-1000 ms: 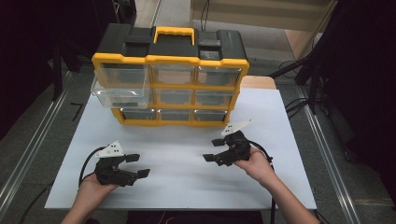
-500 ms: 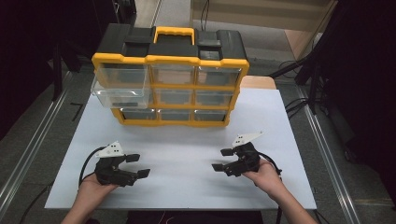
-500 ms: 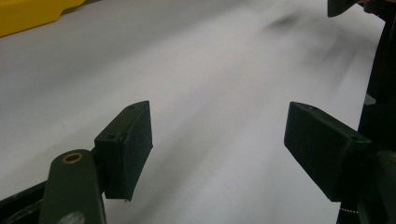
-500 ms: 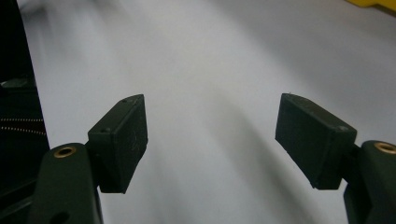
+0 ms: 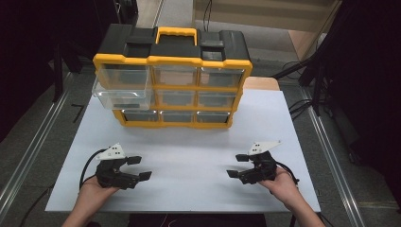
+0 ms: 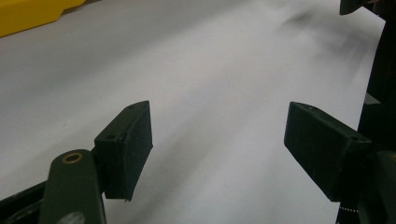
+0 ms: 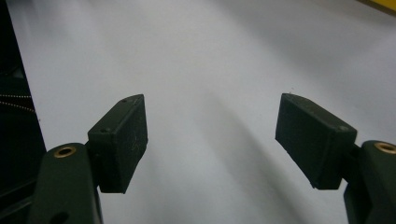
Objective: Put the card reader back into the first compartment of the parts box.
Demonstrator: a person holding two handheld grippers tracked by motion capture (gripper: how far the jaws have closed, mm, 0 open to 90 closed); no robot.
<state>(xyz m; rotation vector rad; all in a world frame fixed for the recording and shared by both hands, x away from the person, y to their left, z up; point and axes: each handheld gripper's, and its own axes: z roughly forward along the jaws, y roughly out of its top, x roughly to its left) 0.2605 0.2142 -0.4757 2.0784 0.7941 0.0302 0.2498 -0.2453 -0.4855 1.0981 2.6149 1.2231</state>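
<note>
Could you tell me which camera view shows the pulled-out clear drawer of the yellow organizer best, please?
The high view: the clear drawer juts out at the left of the yellow organizer, in its top rows. The left gripper view catches just a yellow corner of the organizer; the right gripper view only a yellow sliver.

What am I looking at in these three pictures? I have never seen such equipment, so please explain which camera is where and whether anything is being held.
There is no robot here: a person holds a hand tool with two black jaws in each hand. The high view looks down on a white table. The left tongs show at lower left and the right tongs at lower right. The other two pictures come from small cameras riding on those tongs, looking along their own jaws: the left gripper view and the right gripper view. In both, the jaws stand wide apart above bare tabletop, holding nothing. At the far side of the table stands a yellow and black organizer box with clear drawers; its middle-left drawer is pulled out.
</note>
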